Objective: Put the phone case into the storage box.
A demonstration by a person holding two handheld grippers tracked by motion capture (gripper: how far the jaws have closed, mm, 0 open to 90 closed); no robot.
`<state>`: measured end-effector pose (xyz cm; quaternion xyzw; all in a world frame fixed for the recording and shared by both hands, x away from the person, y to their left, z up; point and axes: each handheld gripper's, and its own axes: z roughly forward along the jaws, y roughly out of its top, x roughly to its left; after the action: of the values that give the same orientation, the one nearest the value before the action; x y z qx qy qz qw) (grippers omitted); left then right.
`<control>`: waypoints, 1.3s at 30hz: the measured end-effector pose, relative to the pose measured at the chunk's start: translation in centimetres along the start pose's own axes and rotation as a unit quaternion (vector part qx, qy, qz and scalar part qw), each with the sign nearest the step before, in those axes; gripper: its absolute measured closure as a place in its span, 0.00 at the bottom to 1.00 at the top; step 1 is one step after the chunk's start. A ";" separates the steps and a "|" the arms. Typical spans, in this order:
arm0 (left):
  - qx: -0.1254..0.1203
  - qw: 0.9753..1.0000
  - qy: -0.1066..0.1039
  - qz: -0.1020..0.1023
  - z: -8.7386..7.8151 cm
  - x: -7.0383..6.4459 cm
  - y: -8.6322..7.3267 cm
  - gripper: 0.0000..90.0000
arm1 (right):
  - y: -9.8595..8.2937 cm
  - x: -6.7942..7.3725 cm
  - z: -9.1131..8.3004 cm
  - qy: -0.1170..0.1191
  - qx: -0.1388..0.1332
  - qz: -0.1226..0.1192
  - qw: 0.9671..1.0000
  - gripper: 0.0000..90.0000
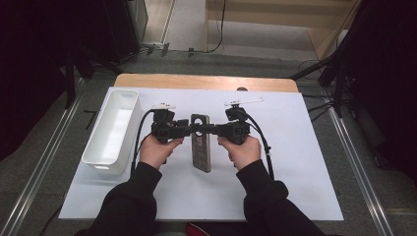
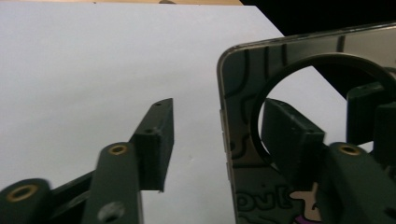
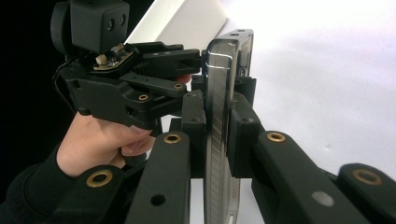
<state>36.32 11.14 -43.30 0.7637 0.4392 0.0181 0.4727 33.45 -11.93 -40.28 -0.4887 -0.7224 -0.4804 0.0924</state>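
You hold a phone case [image 1: 200, 142] between the two grippers over the middle of the white sheet [image 1: 295, 162] that covers the table [image 1: 206, 81]. In the high view the case runs lengthwise from far to near, its far end level with the grippers and its near end pointing toward you between your two hands.

Your right gripper [image 1: 215, 130] comes in from the right side of the case. In the right gripper view its fingers [image 3: 191, 122] are closed on the case [image 3: 219, 126], one pad pressed flat against each face, with the case seen edge-on and upright between them. The grip sits close to the case's far end.

Your left gripper [image 1: 189, 129] comes in from the left side, facing the right one. In the left gripper view its fingers [image 2: 156, 140] stand apart: one finger lies clear of the case on the open side, with white sheet visible between it and the case's edge, and the other finger [image 2: 292, 135] shows behind the round ring opening [image 2: 317, 107] in the case [image 2: 238, 88]. You cannot tell from these views whether that finger touches the case. The left gripper is therefore spread around the case's edge, not clamped on it.

The case shows a patterned face with dark line markings and a metallic rim.

A white rectangular bin [image 1: 112, 130] stands on the left part of the sheet, well apart from the case, its long side running far to near. Your left hand [image 1: 157, 151] lies just right of it.
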 end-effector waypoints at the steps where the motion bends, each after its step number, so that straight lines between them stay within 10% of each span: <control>1: -0.002 1.000 0.002 0.002 0.0 -0.1 0.0 0.50 | 0.0 0.0 0.0 0.000 0.000 -0.001 1.000 0.87; 23: -0.013 1.000 -0.011 -0.008 -0.5 -0.1 0.2 0.76 | -0.1 0.7 0.7 0.005 0.004 -0.012 1.000 0.87; 39: -0.022 0.999 0.015 0.027 -0.7 -0.7 0.2 0.79 | -0.1 0.8 0.5 0.006 0.001 -0.017 1.000 0.87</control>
<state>35.72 11.12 -42.51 0.7641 0.4251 0.0521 0.4824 33.16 -11.05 -40.16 -0.4734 -0.7303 -0.4843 0.0895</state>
